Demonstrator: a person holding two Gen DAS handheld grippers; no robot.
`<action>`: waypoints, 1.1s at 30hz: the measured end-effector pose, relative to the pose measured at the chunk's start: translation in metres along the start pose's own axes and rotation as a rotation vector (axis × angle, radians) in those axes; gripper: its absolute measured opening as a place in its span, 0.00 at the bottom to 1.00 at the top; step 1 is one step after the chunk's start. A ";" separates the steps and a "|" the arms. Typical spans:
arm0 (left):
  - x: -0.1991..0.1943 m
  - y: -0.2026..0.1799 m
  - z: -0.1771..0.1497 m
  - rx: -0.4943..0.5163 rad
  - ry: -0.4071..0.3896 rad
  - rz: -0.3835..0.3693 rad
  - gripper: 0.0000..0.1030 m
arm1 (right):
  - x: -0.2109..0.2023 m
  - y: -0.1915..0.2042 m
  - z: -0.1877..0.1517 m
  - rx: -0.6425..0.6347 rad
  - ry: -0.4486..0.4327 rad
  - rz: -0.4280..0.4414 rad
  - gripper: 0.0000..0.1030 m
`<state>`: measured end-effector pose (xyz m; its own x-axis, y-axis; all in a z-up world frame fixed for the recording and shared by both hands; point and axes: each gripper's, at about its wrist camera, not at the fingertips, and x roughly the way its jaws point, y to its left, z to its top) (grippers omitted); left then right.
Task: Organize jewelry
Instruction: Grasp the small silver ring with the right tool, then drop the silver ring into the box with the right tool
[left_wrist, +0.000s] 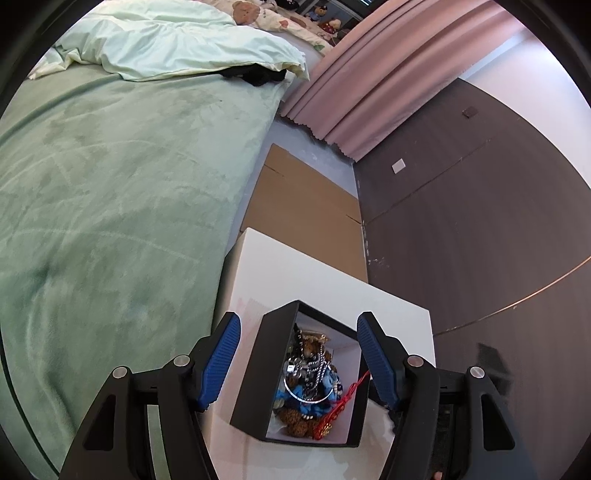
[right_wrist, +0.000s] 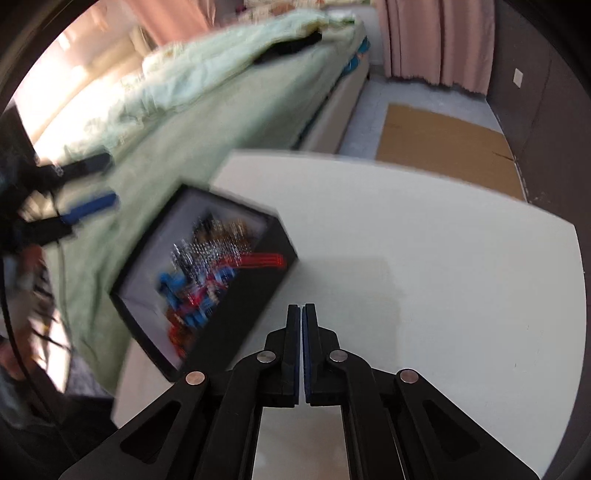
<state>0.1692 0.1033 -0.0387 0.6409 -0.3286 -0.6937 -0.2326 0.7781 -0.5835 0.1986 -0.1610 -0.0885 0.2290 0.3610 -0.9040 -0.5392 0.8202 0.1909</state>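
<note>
Closest to the left wrist lens stood the left gripper (left_wrist: 299, 354), its two blue-padded fingers (left_wrist: 221, 363) spread wide on either side of one black box (left_wrist: 251, 373), neither pad touching the walls, nothing gripped. That single box sat on one white table (left_wrist: 295, 273), near the table's edge toward the bed (left_wrist: 110, 184). It was open-topped with a white lining, and its long axis ran roughly along the line the left gripper pointed, the far corner aimed away toward the cardboard sheet (left_wrist: 306, 206) on the floor.

Inside lay one tangled heap of jewelry (left_wrist: 310, 384): one silver bangle (left_wrist: 306, 397) lying across the middle, one red tasselled cord (left_wrist: 349, 393) draped toward the right wall, blue and brown beads, and silver chains I could not count.

From the right wrist view, the right gripper (right_wrist: 302, 314) hung over bare table (right_wrist: 424, 258) just beside the box (right_wrist: 273, 295), its two fingers pressed nearly together with nothing between them. The box was blurred there, so the pieces could not be told apart. One pink curtain (left_wrist: 369, 85) hung beyond the cardboard.
</note>
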 end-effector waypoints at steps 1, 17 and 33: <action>-0.001 0.001 0.000 0.000 -0.001 -0.001 0.65 | 0.005 0.002 -0.001 -0.015 0.018 -0.029 0.12; -0.016 0.015 0.003 -0.021 -0.009 -0.014 0.65 | 0.015 0.013 -0.006 -0.144 -0.058 -0.098 0.38; -0.014 0.008 -0.008 0.061 0.033 0.004 1.00 | -0.029 0.022 0.003 -0.077 -0.145 -0.022 0.14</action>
<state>0.1526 0.1098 -0.0369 0.6152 -0.3426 -0.7101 -0.1894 0.8100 -0.5549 0.1825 -0.1525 -0.0575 0.3525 0.4084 -0.8420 -0.5923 0.7940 0.1371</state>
